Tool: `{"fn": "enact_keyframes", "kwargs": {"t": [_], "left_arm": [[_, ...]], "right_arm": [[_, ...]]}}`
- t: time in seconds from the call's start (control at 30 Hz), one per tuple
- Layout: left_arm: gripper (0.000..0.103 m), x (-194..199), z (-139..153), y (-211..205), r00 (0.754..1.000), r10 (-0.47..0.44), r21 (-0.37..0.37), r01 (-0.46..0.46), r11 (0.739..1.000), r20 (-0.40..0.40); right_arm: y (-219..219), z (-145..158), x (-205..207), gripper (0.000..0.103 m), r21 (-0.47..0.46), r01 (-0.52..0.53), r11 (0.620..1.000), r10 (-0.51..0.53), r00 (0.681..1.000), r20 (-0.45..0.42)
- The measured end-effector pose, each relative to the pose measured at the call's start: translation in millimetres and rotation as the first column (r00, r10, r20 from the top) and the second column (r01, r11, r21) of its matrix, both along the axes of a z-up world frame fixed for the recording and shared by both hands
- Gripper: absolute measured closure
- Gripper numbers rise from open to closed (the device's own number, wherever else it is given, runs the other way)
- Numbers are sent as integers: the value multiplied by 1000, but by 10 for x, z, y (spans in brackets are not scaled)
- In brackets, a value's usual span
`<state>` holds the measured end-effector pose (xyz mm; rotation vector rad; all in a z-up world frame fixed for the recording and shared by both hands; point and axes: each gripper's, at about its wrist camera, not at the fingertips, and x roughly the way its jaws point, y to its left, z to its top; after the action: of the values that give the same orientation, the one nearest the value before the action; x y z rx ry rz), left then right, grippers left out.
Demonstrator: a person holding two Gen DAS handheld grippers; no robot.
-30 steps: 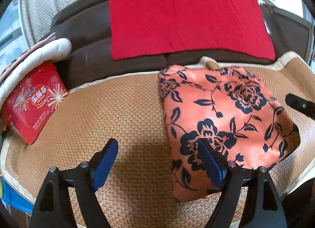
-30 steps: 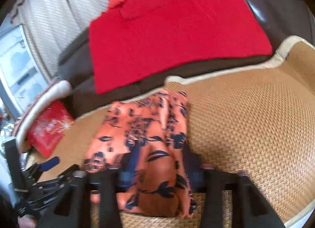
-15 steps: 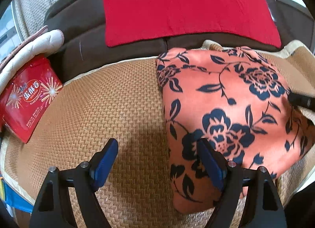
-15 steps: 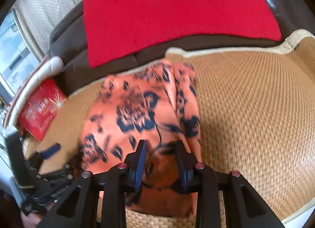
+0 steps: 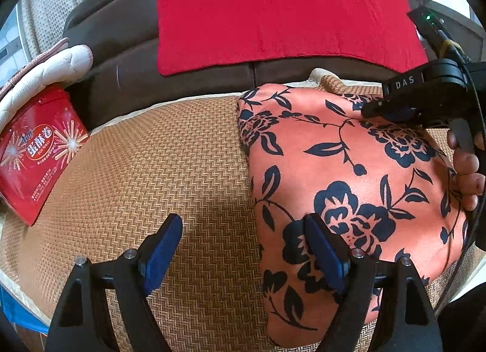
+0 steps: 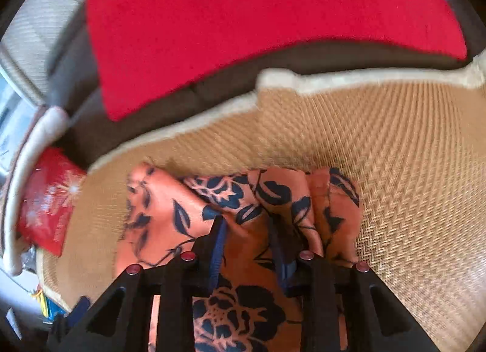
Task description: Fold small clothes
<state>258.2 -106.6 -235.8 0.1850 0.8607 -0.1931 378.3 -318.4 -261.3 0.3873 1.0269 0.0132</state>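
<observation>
Orange floral-print cloth garment (image 5: 343, 176) lay bunched on the woven straw mat (image 5: 170, 151). Right gripper (image 6: 249, 248) pinched its fold; left gripper (image 5: 243, 248) stood spread. A weak pinch could spill the fold.

garment (image 5: 343, 169) lies on mat (image 5: 152, 163), snack bag (image 5: 36, 151) left.

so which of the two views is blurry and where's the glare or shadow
Right wrist view: motion-blurred throughout, the red cloth and woven mat smeared, the right claw soft against the floral garment. Left wrist view: sharp, strong fisheye bending at the edges, the left claw shadowing the mat beneath, mild sheen on the garment.
</observation>
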Motion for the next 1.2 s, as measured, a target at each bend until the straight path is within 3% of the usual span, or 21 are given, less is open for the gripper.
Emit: {"fn": "enact_keyframes", "kwargs": {"t": [0.13,0.3,0.4,0.5,0.6,0.73,0.9,0.97,1.07,1.1,1.2], "left_arm": [[20,-12,-17,14,1000,3,-4,-3,1000,-9],[20,3,-31,40,1000,4,-20,-5,1000,-16],[20,12,-40,56,1000,2,-23,-3,1000,-16],[20,31,-63,63,1000,6,-10,-6,1000,-17],[20,37,-73,88,1000,6,-24,-6,1000,-22],[20,32,-77,88,1000,7,-22,-8,1000,-19],[20,13,-91,70,1000,8,-4,-8,1000,-9],[20,0,-99,53,1000,11,5,-11,1000,-3],[20,-51,-97,-6,1000,7,20,-7,1000,10],[20,-74,-90,-20,1000,10,29,-10,1000,16],[20,-192,-7,-31,999,7,52,-9,999,31]], "right_arm": [[154,209,21,68,-35,-21,999,23,998,52],[608,409,135,68,-39,-166,985,169,976,137],[810,238,320,68,-13,-217,976,218,972,92],[887,-194,560,69,0,-195,981,195,979,-58],[897,-109,494,69,-5,-193,981,193,981,-18],[727,220,52,69,-8,-173,985,174,983,62],[462,477,-803,69,-132,-135,982,149,984,101],[333,441,-1135,69,-188,-105,976,128,986,111],[181,212,-1339,69,-186,-87,979,98,994,50],[142,160,-1411,69,-189,-78,979,94,993,75],[93,363,-1526,68,-183,-74,980,86,994,60]]}}
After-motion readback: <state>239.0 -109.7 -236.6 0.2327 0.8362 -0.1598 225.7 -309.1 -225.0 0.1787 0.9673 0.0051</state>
